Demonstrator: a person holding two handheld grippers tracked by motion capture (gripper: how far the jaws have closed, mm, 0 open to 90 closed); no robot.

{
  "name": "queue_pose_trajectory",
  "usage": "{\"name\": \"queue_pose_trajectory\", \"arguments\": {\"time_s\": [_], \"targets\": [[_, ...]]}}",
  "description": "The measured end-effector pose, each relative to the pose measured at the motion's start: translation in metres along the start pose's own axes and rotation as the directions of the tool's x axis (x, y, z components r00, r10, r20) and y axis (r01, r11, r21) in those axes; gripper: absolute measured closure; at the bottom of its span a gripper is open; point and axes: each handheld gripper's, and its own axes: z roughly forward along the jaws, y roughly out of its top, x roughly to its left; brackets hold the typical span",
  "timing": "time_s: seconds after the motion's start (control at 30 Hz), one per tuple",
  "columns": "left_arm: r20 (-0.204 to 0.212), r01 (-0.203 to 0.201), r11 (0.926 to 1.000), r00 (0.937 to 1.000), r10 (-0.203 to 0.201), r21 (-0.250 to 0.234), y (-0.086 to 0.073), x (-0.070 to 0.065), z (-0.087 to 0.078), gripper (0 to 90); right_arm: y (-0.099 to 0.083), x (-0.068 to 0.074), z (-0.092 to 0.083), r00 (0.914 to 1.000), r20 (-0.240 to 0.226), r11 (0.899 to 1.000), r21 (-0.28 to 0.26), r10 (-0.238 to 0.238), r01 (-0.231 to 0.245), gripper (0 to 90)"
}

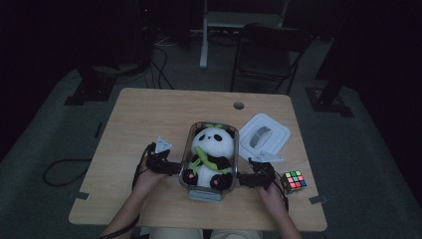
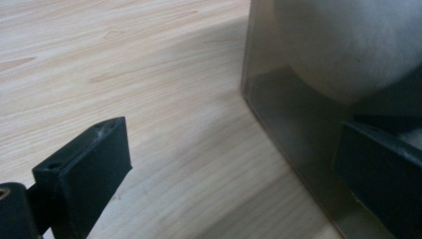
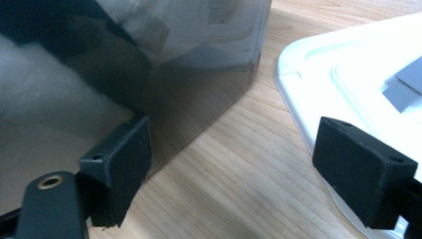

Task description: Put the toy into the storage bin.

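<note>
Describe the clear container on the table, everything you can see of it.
The clear container is a see-through, rounded-rectangle tub, plastic by the look, with no lid on. It stands upright on the wooden table, near the front edge, and holds a plush panda. The left gripper and right gripper flank its sides, jaws apart.

Dim room, dark chair (image 1: 266, 52) behind wooden table (image 1: 149, 124).

Panda (image 1: 213, 154) in container (image 1: 235, 144), lid (image 1: 264, 135) right, behind cube (image 1: 293, 181).

The high view is dim with black surroundings; both gripper views are brighter, softly blurred up close.
</note>
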Motion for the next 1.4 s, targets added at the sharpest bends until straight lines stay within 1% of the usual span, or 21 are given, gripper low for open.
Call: {"name": "queue_pose_trajectory", "arguments": {"time_s": [0.07, 0.2, 0.3, 0.4, 0.43, 0.5, 0.6, 0.63, 0.67, 0.73, 0.8, 0.87, 0.9, 0.93, 0.97, 1.07, 1.1, 1.23, 1.3, 1.37, 1.4], "targets": [[0.001, -0.003, 1.0, 1.0, 0.003, 0.0, -0.001, -0.002, -0.002, 3.2, 0.0, 0.0, 0.0, 1.0, 0.002, 1.0, -0.003, 0.003, -0.003, 17.2], [0.014, -0.003, 1.0, 0.9999, 0.003, 0.003, -0.006, -0.004, -0.008, 3.3, 0.001, 0.002, 0.002, 0.9994, 0.027, 1.0, 0.006, -0.019, 0.019, 18.2], [0.026, 0.002, 1.0, 0.9997, -0.002, -0.002, -0.01, -0.006, -0.012, 3.3, 0.0, 0.003, 0.002, 0.9989, 0.029, 0.999, -0.004, -0.037, 0.038, 19.5], [0.027, -0.002, 1.0, 0.9996, 0.002, -0.002, -0.014, -0.008, -0.018, 3.3, 0.001, 0.001, 0.004, 0.9993, 0.016, 0.999, -0.002, -0.034, 0.034, 19.5], [0.033, 0.004, 1.0, 0.9995, -0.003, -0.004, -0.015, -0.008, -0.019, 3.3, 0.002, 0.001, 0.005, 0.9992, 0.016, 0.999, 0.001, -0.036, 0.036, 19.5], [0.047, 0.006, 1.0, 0.9989, -0.006, -0.008, -0.017, -0.009, -0.023, 3.3, 0.002, 0.002, 0.007, 0.9986, 0.031, 0.999, -0.003, -0.042, 0.043, 19.2], [0.083, 0.017, 0.9997, 0.9965, -0.016, -0.019, -0.02, -0.011, -0.028, 3.2, 0.003, 0.004, 0.008, 0.996, 0.078, 0.999, -0.013, -0.043, 0.044, 18.7], [0.092, 0.021, 0.9995, 0.9956, -0.019, -0.025, -0.021, -0.012, -0.028, 3.3, 0.004, 0.003, 0.007, 0.9956, 0.085, 0.999, -0.017, -0.04, 0.041, 16.1], [0.093, 0.018, 0.9993, 0.9956, -0.015, -0.032, -0.022, -0.012, -0.029, 3.2, 0.005, 0.002, 0.004, 0.9959, 0.085, 0.999, -0.023, -0.03, 0.032, 13.9], [0.097, 0.014, 0.9994, 0.9952, -0.011, -0.033, -0.023, -0.012, -0.029, 3.2, 0.008, 0.0, -0.003, 0.997, 0.078, 0.999, -0.045, -0.005, 0.009, 14.2], [0.106, 0.017, 0.9992, 0.9943, -0.013, -0.035, -0.024, -0.011, -0.028, 3.2, 0.013, 0.0, -0.011, 0.9961, 0.088, 0.999, -0.048, 0.008, -0.004, 14.2], [0.11, 0.01, 0.9993, 0.9939, -0.006, -0.035, -0.026, -0.011, -0.027, 3.3, 0.018, 0.001, -0.021, 0.9961, 0.085, 0.998, -0.064, 0.023, -0.017, 13.9], [0.11, 0.01, 0.9993, 0.9939, -0.006, -0.035, -0.026, -0.011, -0.027, 3.2, 0.018, 0.001, -0.021, 0.9961, 0.085, 0.998, -0.064, 0.023, -0.017, 13.9], [0.118, 0.013, 0.9994, 0.9929, -0.009, -0.032, -0.028, -0.011, -0.026, 3.2, 0.02, 0.002, -0.026, 0.9958, 0.086, 0.997, -0.074, 0.032, -0.026, 13.9], [0.12, 0.01, 0.9995, 0.9928, -0.006, -0.032, -0.029, -0.01, -0.026, 3.3, 0.023, 0.002, -0.034, 0.996, 0.081, 0.995, -0.096, 0.037, -0.029, 13.9], [0.124, 0.008, 0.9996, 0.9923, -0.005, -0.026, -0.031, -0.01, -0.026, 3.3, 0.024, 0.001, -0.045, 0.9951, 0.093, 0.993, -0.117, 0.033, -0.022, 13.8], [0.123, 0.007, 0.9994, 0.9923, -0.002, -0.034, -0.032, -0.01, -0.026, 3.3, 0.023, 0.0, -0.048, 0.9947, 0.097, 0.992, -0.124, 0.034, -0.022, 13.8], [0.119, -0.004, 0.9998, 0.9929, 0.006, -0.019, -0.035, -0.008, -0.026, 3.8, 0.017, -0.008, -0.063, 0.9911, 0.123, 0.99, -0.138, 0.051, -0.034, 13.9], [0.121, -0.011, 0.9999, 0.9926, 0.012, -0.005, -0.036, -0.008, -0.027, 3.9, 0.013, -0.014, -0.07, 0.9869, 0.148, 0.988, -0.146, 0.063, -0.041, 13.8], [0.12, -0.023, 0.9997, 0.9926, 0.023, 0.002, -0.037, -0.008, -0.028, 3.9, 0.009, -0.02, -0.078, 0.9814, 0.172, 0.988, -0.143, 0.085, -0.06, 13.8], [0.131, -0.027, 0.9995, 0.9911, 0.024, 0.019, -0.037, -0.008, -0.028, 3.9, 0.007, -0.022, -0.081, 0.9788, 0.183, 0.988, -0.142, 0.093, -0.067, 13.8]]}}
